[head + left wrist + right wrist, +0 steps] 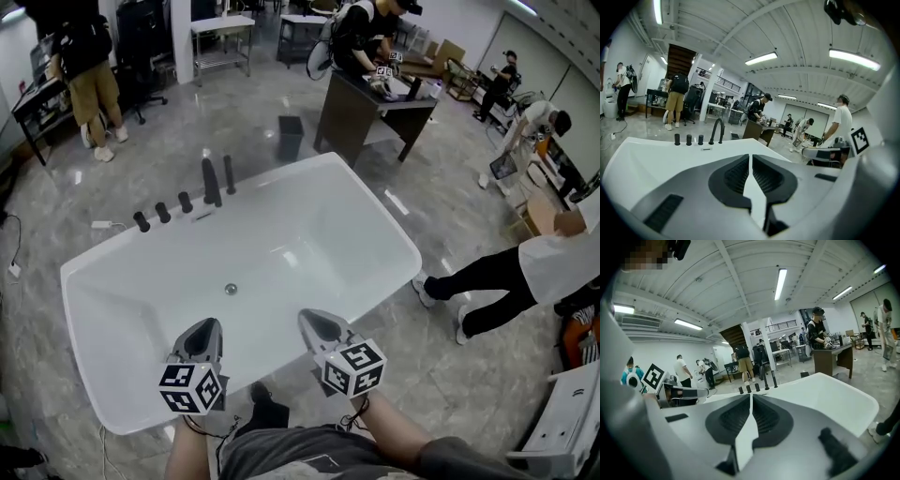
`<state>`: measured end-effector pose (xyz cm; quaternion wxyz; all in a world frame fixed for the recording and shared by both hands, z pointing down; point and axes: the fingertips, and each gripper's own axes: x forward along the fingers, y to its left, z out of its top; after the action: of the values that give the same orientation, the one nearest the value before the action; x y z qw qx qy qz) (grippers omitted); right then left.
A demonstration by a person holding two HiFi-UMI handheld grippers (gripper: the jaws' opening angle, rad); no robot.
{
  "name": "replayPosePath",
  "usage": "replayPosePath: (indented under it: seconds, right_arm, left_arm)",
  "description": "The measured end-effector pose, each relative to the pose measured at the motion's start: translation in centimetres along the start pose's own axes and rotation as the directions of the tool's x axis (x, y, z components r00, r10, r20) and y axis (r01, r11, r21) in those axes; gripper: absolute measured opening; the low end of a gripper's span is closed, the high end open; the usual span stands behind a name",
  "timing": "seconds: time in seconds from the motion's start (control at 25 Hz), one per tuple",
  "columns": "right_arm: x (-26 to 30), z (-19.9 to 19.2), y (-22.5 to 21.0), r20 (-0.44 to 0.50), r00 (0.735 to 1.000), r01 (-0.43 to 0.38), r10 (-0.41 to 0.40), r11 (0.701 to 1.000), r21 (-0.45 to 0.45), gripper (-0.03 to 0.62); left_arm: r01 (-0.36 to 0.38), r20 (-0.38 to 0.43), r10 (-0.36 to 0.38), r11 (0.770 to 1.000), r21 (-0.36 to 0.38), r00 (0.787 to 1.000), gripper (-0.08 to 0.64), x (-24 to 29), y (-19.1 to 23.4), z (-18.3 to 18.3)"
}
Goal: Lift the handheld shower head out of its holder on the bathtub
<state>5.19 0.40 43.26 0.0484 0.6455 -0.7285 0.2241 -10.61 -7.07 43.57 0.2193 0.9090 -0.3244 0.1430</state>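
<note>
Premises: an open workshop hall with a polished grey floor. Several people are occupied at a dark tabletop and at other stations well behind.

A white freestanding bathtub stands in the middle of the floor, and the person faces it from its near side. A row of black fittings stands upright along the far rim: three low knobs, a taller spout, and a slim rod at the right end of the row. The rod is judged to be the handheld shower head (its holder is too small to make out). It appears seated and untouched.

The left gripper and the right gripper hang side by side over the near rim, both angled towards the far fittings. The basin lies between them and the shower head, so they are well apart from it. Each gripper's own view shows its fingers pressed together, with only the white tub showing past the tips and nothing pinched between them.

Assessment: the task is not yet begun. Both grippers point at the row, which suits an approach across the tub. Either one would have to spread its fingers before it could close on the rod. An upright rod favours a side-on pinch and a straight upward pull, since a tilted pull could bind it in its holder.
</note>
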Motion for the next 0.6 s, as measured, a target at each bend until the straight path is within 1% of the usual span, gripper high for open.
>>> replayPosePath:
  seconds: [0.12,0.28,0.48,0.6]
  right_arm:
    - [1.5,0.8,-1.1,-0.004,1.000,0.023,-0.023,1.000,-0.001,0.028]
    - [3.1,1.9,-2.8,-0.001,0.997,0.073,-0.073,0.997,0.004,0.028]
    - [3.9,2.9,-5.0,0.004,0.991,0.131,-0.131,0.991,0.006,0.028]
    - [4.0,3.0,-5.8,-0.003,0.990,0.143,-0.143,0.990,0.012,0.028]
  left_arm:
    - [0.015,-0.001,-0.015,1.000,-0.007,1.000,0.032,1.6,1.2,0.8]
    - [0.036,-0.005,-0.036,0.999,-0.025,0.999,0.032,3.8,3.0,1.7]
    - [0.068,-0.011,-0.068,0.998,-0.016,0.998,0.032,6.1,3.9,2.5]
    - [0.075,-0.014,-0.076,0.997,-0.018,0.997,0.032,6.6,4.1,2.4]
